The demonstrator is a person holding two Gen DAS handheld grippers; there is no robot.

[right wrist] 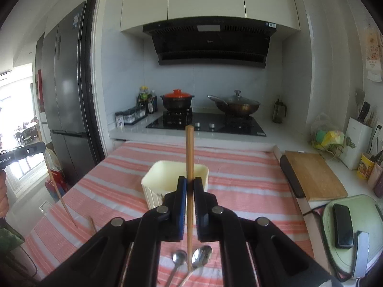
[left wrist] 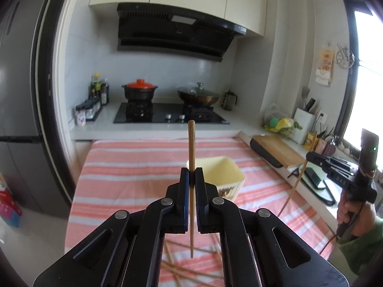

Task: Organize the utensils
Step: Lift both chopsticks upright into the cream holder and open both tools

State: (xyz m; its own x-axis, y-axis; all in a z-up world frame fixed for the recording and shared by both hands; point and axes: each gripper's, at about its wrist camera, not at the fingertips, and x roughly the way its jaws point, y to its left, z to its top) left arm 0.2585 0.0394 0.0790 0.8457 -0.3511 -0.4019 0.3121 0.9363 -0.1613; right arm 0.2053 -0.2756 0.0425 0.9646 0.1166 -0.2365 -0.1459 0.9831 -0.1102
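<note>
My left gripper (left wrist: 191, 174) is shut on a wooden chopstick (left wrist: 191, 148) held upright above the striped cloth. My right gripper (right wrist: 189, 184) is shut on another upright chopstick (right wrist: 189, 153); it also shows at the right of the left wrist view, right gripper (left wrist: 311, 154) with its chopstick (left wrist: 296, 184) hanging down. A cream utensil holder (right wrist: 155, 181) stands on the cloth just beyond both grippers, cream utensil holder (left wrist: 225, 169). Several loose chopsticks (left wrist: 172, 263) lie on the cloth below the left gripper. Two metal spoons (right wrist: 202, 254) lie below the right gripper.
The table wears a pink striped cloth (left wrist: 134, 167). A wooden cutting board (right wrist: 313, 174) and a phone (right wrist: 343, 224) lie at the right. Behind are the hob (right wrist: 205, 125) with a red-lidded pot (right wrist: 177, 100) and a wok (right wrist: 237, 105). A fridge (right wrist: 64, 91) stands left.
</note>
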